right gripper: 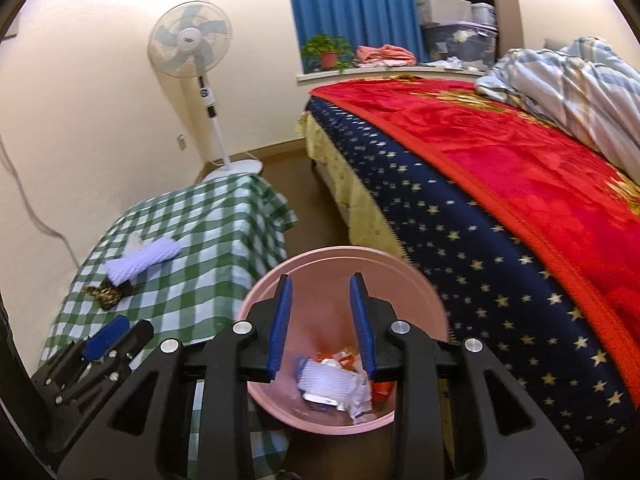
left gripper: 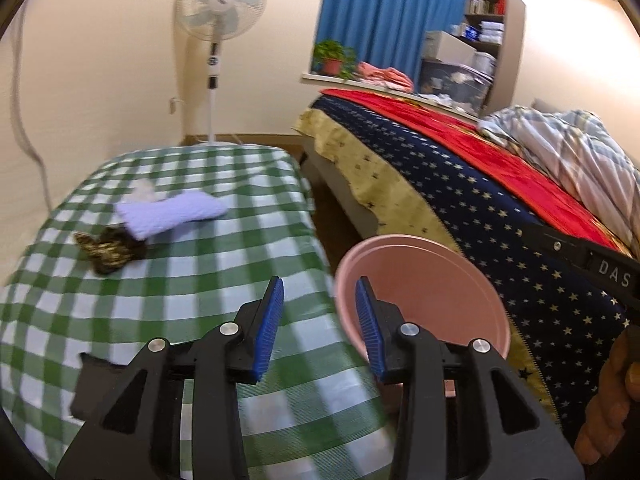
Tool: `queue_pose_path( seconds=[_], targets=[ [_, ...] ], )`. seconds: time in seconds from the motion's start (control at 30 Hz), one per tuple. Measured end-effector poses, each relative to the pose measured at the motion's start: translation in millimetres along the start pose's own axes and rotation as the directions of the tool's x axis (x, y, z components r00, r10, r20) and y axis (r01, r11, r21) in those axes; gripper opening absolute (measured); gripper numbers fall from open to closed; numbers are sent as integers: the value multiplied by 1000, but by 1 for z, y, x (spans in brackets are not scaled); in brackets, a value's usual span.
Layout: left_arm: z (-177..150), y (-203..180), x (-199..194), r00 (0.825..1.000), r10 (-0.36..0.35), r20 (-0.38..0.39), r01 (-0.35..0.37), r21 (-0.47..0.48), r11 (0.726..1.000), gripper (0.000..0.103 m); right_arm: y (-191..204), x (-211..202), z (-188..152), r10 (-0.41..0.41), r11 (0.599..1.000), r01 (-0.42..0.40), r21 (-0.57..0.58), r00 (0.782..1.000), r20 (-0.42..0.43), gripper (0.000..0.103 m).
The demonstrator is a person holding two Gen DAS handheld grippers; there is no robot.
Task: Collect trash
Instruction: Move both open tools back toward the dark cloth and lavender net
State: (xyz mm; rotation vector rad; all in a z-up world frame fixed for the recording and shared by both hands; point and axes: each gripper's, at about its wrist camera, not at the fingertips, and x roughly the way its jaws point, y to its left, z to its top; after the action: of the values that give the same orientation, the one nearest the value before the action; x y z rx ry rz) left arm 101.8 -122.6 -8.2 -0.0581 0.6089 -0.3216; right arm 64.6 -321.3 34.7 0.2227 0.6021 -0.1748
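A pink bin [right gripper: 404, 276] stands on the floor between the checked table and the bed; it holds white foam netting [right gripper: 332, 378] and crumpled wrappers. My right gripper [right gripper: 321, 288] is open and empty right above the bin's mouth. My left gripper [left gripper: 320, 292] is open and empty over the table's near right edge, beside the bin [left gripper: 432, 292]. On the table lie a white foam net sleeve [left gripper: 172, 214], a crumpled white scrap [left gripper: 143, 190] behind it, and a dark gold-patterned wrapper [left gripper: 110, 250]. The left gripper also shows in the right wrist view [right gripper: 116, 330].
The table has a green checked cloth [left gripper: 224, 280]. A bed with red and star-patterned blankets [right gripper: 500, 184] fills the right side. A standing fan [left gripper: 218, 8] is by the far wall, with a cable [left gripper: 24, 128] on the left wall. A window ledge holds a plant [left gripper: 334, 58].
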Motion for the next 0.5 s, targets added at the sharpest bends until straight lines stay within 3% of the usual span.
queue_pose_path(
  seconds=[0.23, 0.5],
  targets=[
    [0, 40, -24, 997, 76, 23, -75, -52, 996, 38, 43, -1, -12, 120, 991, -120, -52, 993, -9, 31],
    [11, 81, -59, 988, 139, 61, -132, -106, 986, 37, 100, 3, -30, 267, 958, -271, -95, 962, -50, 29]
  ],
)
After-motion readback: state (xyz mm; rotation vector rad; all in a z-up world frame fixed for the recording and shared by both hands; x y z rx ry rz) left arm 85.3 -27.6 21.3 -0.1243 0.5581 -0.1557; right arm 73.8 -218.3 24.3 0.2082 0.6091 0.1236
